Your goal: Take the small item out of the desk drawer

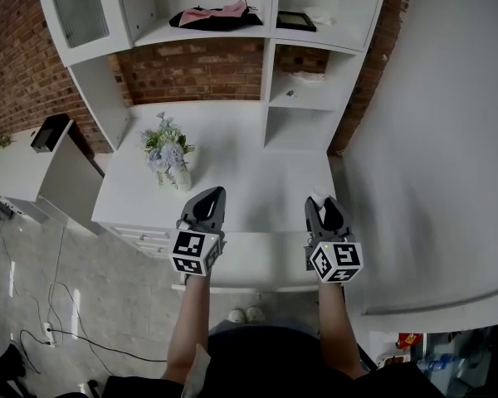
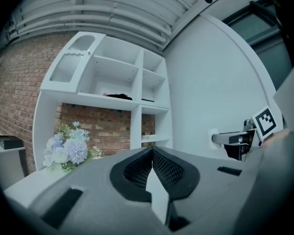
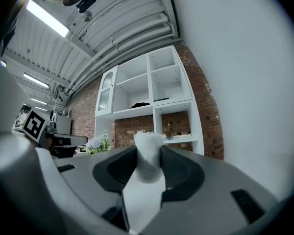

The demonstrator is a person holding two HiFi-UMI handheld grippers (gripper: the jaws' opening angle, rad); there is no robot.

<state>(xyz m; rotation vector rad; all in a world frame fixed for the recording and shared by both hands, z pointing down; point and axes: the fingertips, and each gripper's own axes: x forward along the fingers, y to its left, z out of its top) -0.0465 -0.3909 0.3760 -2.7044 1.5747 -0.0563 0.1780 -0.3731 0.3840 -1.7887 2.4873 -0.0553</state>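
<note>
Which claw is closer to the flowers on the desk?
Left. The left claw hovers just right of the flowers. The right claw, holding a small white item, is much farther right, across the desktop.

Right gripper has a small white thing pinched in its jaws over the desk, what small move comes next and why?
Probably lower the right gripper to the bare desk top and release there. Its jaws clamp the small white item in the air above the desk, so setting it down seems all that remains.
</note>
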